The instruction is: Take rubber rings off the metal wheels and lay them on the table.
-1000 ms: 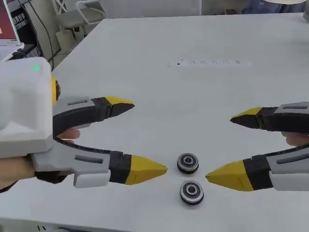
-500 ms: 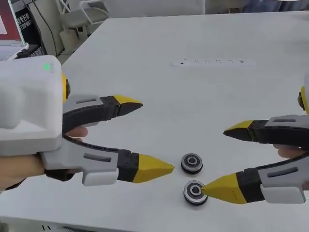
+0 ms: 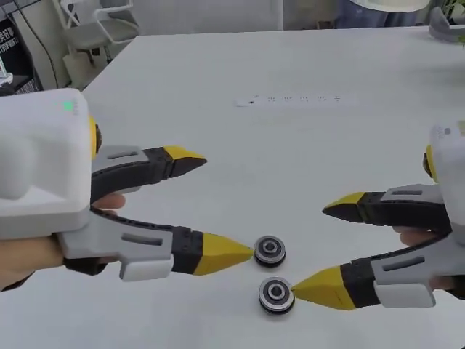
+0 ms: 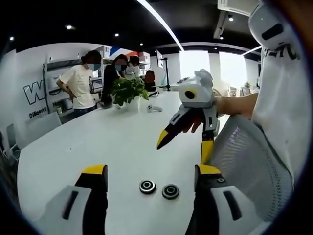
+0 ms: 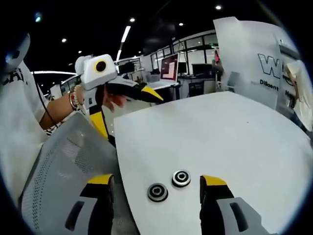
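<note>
Near: two metal wheels lie flat close to the front edge, near wheel [image 3: 277, 294] and far wheel [image 3: 269, 251], close but apart. Dark rubber rings [image 3: 261, 297] look seated on both rims; none off yet, by my read.

R hand-held gripper [image 3: 309, 250] is released, jaws wide. Its lower tip is at near wheel's rim, touching or just beside, can't tell. L hand-held gripper [image 3: 225, 206] is also released, lower tip just beside far wheel. Nothing grasped. Prob. reason: each comes in from its own side, one wheel apiece, jaws spread to straddle before closing.

Surface: tabletop [image 3: 290, 167] white, matte, level. Faint row of marks [image 3: 290, 98] mid-table, too small to read.

Far: office chairs [image 3: 94, 22] past far-left corner. Left gripper view adds potted plant [image 4: 129, 90] and people standing [image 4: 80, 81].
</note>
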Motion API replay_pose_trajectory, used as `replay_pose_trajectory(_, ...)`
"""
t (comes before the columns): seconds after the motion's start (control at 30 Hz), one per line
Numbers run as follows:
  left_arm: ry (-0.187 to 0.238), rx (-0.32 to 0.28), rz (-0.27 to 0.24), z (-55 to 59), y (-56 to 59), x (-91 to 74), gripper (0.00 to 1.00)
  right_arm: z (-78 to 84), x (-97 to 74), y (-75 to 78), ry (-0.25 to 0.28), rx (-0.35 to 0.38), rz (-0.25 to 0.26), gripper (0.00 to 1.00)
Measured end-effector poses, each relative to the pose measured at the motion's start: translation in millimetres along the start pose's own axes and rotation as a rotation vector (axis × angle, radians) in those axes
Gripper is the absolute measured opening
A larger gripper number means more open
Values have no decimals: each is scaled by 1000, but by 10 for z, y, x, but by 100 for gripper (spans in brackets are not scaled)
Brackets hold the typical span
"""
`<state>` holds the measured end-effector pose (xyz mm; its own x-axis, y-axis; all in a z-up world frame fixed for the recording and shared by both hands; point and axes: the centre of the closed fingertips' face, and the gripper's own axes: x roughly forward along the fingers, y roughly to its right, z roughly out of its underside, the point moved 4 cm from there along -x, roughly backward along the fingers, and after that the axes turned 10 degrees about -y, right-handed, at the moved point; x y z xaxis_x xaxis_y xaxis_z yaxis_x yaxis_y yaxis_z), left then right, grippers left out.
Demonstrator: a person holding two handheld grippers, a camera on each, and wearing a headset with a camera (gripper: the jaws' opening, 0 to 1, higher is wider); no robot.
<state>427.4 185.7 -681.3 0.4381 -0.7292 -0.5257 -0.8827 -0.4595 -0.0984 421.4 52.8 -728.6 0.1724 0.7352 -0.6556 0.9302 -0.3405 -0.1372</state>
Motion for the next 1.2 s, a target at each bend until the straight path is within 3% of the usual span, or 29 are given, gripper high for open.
replay_pose_trajectory(0.3, 3, 46, 28, -74, 16, 67, 68, -3, 36, -20, 24, 12, -27, 67)
replay_pose_trajectory(0.43, -11, 79, 51, -102, 33, 137, 68, 26, 69, -28, 12, 2, -32, 64)
replay_pose_trajectory(0.67, 3, 104, 103, -133, 36, 300, 68, 9, 112, -66, 29, -17, -58, 57)
replay_pose_trajectory(0.87, -10, 133, 114, -86, 27, 437, 64, 40, 165, -63, 26, -37, -61, 51)
replay_pose_trajectory(1.03, -19, 145, 127, 12, 61, 575, 53, 115, 245, -48, -15, -33, -72, 47)
replay_pose_trajectory(1.2, 4, 67, 132, 145, 94, 678, 47, 146, 271, -47, -20, -40, -77, 43)
